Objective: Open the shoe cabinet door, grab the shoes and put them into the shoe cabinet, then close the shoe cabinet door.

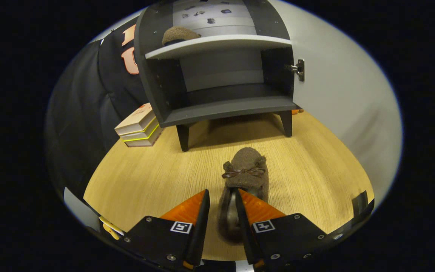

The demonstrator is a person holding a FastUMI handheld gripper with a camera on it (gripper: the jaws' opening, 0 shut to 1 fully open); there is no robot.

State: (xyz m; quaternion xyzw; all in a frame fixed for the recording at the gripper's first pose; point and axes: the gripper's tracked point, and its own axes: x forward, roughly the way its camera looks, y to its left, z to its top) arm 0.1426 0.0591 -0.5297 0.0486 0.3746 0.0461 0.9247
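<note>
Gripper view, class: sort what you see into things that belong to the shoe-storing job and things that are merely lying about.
Belongs to the job:
- brown slipper on the floor, its heel between the gripper fingers
- second slipper on the upper shelf
- shoe cabinet
- cabinet door, open

Just lying about:
- stack of books beside the cabinet

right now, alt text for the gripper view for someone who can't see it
The gripper straddles the heel of a brown fuzzy slipper on a wooden floor, fingers not visibly pressing it. Beyond stands the shoe cabinet, door open, a second slipper on its upper shelf, books beside it.
</note>
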